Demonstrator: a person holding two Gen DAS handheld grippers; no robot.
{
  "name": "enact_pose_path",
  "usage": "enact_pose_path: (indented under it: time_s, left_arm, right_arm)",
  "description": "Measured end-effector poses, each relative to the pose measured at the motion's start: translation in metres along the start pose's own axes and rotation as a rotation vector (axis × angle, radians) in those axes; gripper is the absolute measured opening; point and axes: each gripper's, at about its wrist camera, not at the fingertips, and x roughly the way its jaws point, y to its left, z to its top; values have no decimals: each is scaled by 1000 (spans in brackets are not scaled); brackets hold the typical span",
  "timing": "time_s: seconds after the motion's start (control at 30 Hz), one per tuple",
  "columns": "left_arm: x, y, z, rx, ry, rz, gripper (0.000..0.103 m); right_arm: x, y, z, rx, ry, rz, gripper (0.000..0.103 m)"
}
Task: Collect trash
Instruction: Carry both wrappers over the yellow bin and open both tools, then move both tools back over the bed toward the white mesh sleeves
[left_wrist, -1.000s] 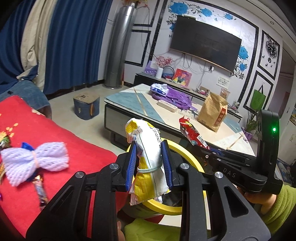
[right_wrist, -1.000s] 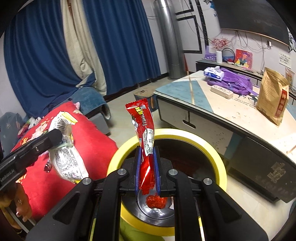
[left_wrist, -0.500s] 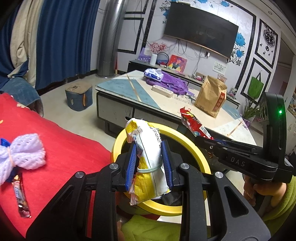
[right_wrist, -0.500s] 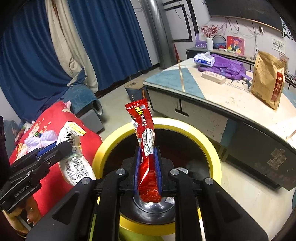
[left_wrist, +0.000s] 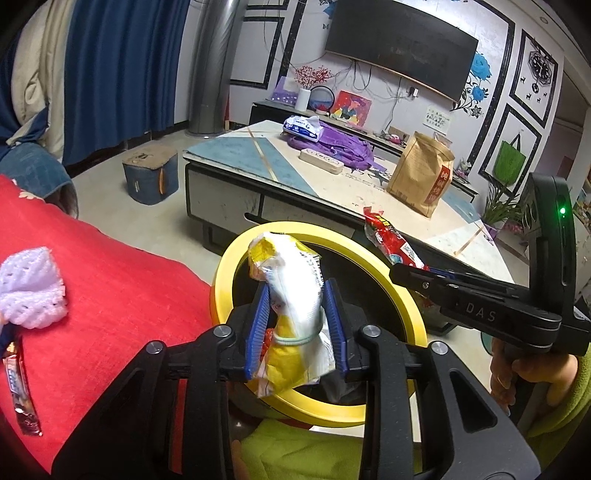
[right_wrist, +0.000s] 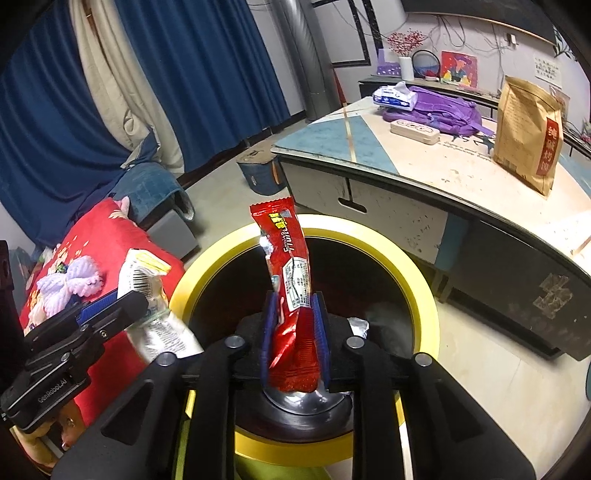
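Note:
My left gripper (left_wrist: 295, 325) is shut on a yellow and white snack bag (left_wrist: 291, 295) and holds it over the near left part of the yellow-rimmed trash bin (left_wrist: 410, 306). My right gripper (right_wrist: 293, 332) is shut on a red snack wrapper (right_wrist: 288, 266) and holds it upright above the bin's black opening (right_wrist: 421, 280). Each gripper shows in the other's view: the right one (left_wrist: 399, 269) with the red wrapper (left_wrist: 388, 240), the left one (right_wrist: 110, 306) with the white bag (right_wrist: 144, 277).
A red couch cover (left_wrist: 110, 288) lies at the left with a purple foam net (left_wrist: 29, 288) and a dark candy wrapper (left_wrist: 22, 395). A low table (left_wrist: 362, 192) behind the bin carries a brown paper bag (left_wrist: 421, 173), a purple backpack and tissues. A blue stool (left_wrist: 147, 173) stands on the floor.
Both grippers have moved closer over the bin with their wrappers still held. The couch has slid left in the left wrist view.

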Motion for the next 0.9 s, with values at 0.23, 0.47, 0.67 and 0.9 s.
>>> enact_pose_path:
  time_s: [0.23,0.47,0.67,0.9]
  left_arm:
    - [-9,1,-1,-20,-27,7,53]
    - [-36,7,1,-51,-93,50,86]
    - [-66,15,5,-68,-164,116,92]
    - [-93,22,3,-44,-217,209,92]
  right_arm:
    - [-4,-6,1,25,-22,-27,40]
    - [-14,5,0,-1,-64,-26,51]
    - [-23,27,-1,-43,-84,10,56]
    - [-36,52,-1,-81,-121,58,58]
